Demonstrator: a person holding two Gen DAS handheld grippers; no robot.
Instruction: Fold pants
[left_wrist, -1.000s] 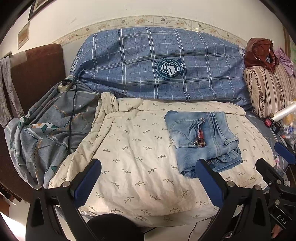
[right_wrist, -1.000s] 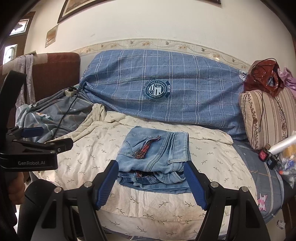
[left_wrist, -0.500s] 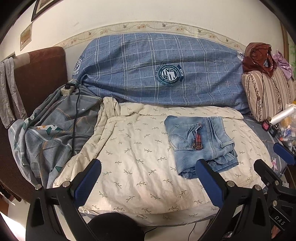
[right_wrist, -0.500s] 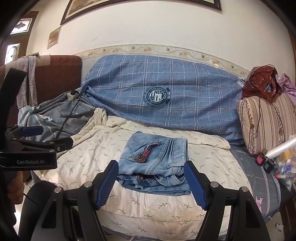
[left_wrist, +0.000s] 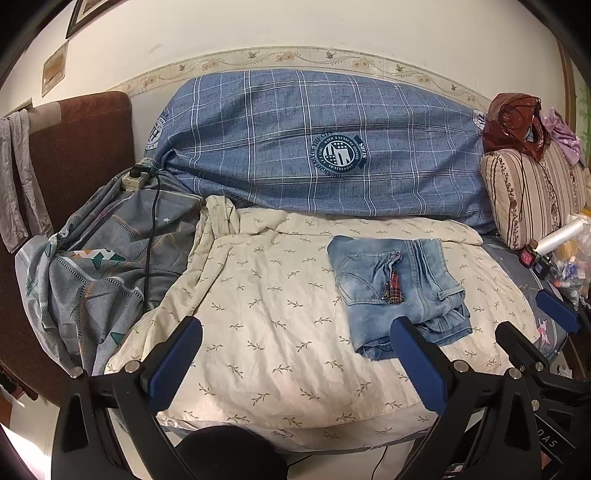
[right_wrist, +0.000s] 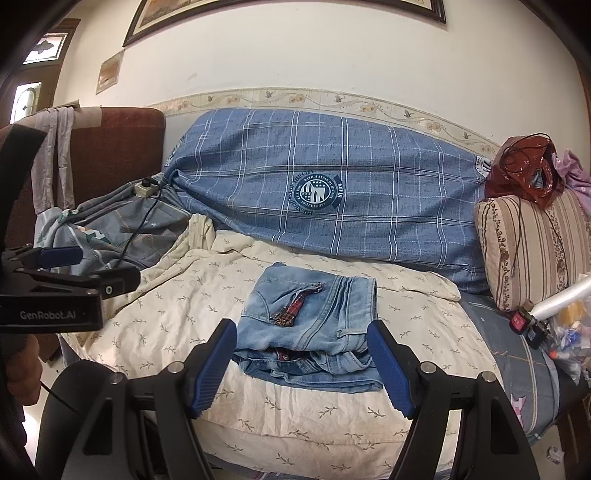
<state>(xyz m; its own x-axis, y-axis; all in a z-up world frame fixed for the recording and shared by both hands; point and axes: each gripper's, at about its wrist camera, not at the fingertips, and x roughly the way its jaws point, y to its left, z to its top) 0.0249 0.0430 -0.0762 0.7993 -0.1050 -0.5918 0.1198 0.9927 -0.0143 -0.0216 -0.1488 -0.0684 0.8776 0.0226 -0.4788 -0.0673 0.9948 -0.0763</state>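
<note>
Cream leaf-print bedspread (right_wrist: 177, 317), folded jeans (right_wrist: 310, 317) beyond right claw (right_wrist: 301, 363), both claws wide, empty

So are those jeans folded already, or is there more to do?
They look done: the jeans lie in a compact, layered bundle on the cream leaf-print cover. Nothing is in hand; the left tongs and right tongs both stand open and empty, short of the cloth. At most a tidy-up remains, since the lowest layer pokes out a little at the front.
</note>
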